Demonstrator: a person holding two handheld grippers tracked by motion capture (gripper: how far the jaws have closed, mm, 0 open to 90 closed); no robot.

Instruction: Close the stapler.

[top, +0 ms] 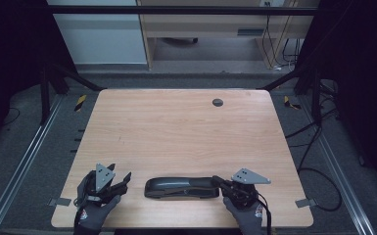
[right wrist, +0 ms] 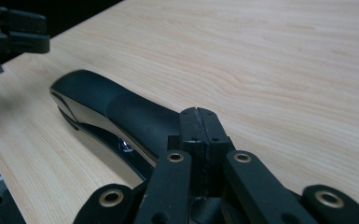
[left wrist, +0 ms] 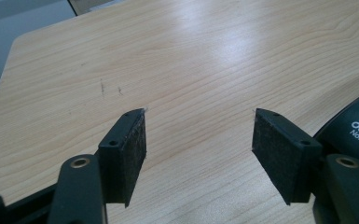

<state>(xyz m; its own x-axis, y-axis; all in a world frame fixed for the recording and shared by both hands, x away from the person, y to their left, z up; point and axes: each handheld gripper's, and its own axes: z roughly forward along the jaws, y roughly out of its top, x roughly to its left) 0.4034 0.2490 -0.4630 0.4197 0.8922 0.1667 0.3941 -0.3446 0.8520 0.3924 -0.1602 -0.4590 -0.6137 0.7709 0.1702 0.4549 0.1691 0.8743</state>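
Hands rest low flanking the stapler (top: pixel 182 187): left claw (top: pixel 125 179) gapes empty, right claw (top: pixel 217 180) pressed shut.

Glossy black plastic stapler (top: pixel 181 187) — pale, smooth wood-grain table (top: pixel 176 132).

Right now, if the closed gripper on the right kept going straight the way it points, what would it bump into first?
Most likely the black stapler. The right gripper has its jaws shut and points along the stapler's length, with its tips at or just above the near end. Whether they already touch, I cannot tell.
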